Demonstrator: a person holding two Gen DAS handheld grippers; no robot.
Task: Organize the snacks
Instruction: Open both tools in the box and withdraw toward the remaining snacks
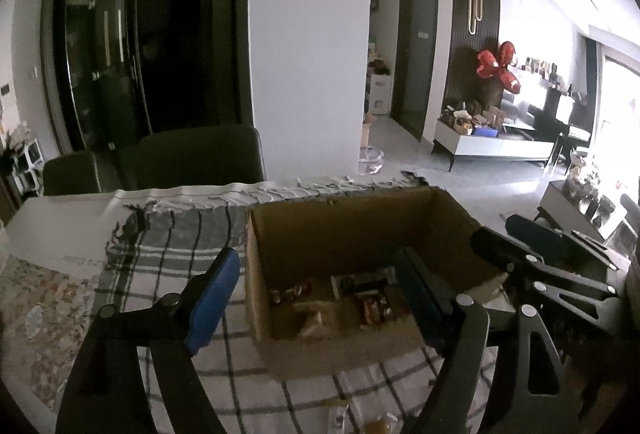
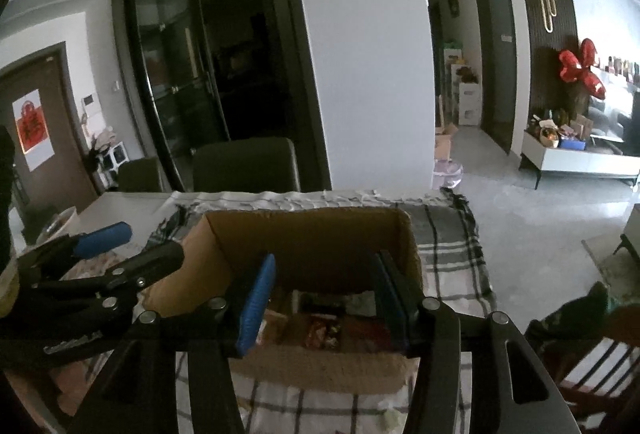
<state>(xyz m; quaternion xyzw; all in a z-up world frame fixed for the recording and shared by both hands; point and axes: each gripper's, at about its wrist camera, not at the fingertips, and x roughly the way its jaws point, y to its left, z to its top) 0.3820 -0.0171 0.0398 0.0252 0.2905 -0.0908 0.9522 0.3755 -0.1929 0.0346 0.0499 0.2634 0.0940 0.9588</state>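
Hovering: two hand-held grippers (image 1: 316, 298), one box (image 1: 352, 218).

Matt cardboard box (image 1: 352, 222), woven checked cloth (image 1: 168, 242)

One cardboard box (image 1: 360, 234) at centre frame, several snack packets (image 1: 372, 304) inside, two grippers, two dark chairs (image 2: 244, 164) upper left.
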